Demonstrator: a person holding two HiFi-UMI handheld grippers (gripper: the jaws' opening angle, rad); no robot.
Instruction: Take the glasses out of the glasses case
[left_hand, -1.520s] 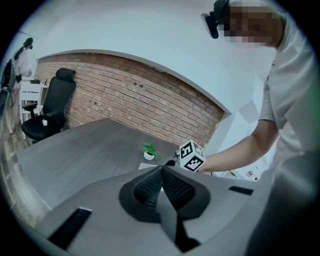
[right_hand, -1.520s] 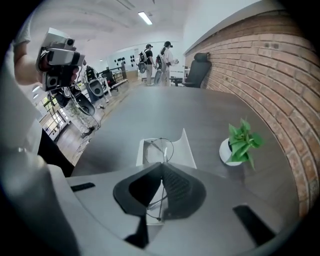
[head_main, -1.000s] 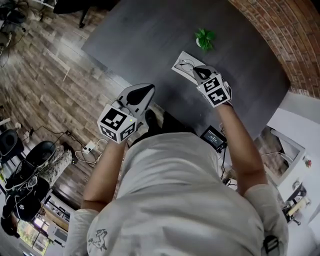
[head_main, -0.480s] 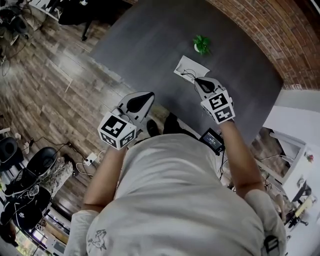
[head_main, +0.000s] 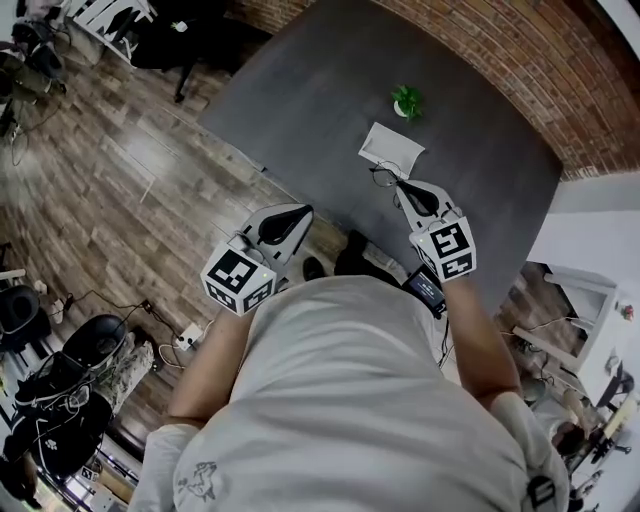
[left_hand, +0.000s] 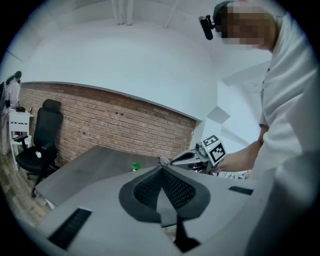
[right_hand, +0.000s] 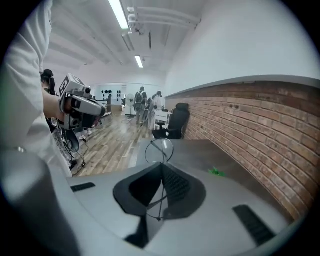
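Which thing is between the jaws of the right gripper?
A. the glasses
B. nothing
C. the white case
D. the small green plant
A: in the right gripper view the right gripper is shut on the thin frame of the glasses, one lens showing past its tips.

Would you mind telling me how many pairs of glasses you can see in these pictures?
1. The glasses are pinched in the shut jaws of the right gripper, above the dark table, near the white case. I cannot see whether the case holds more.
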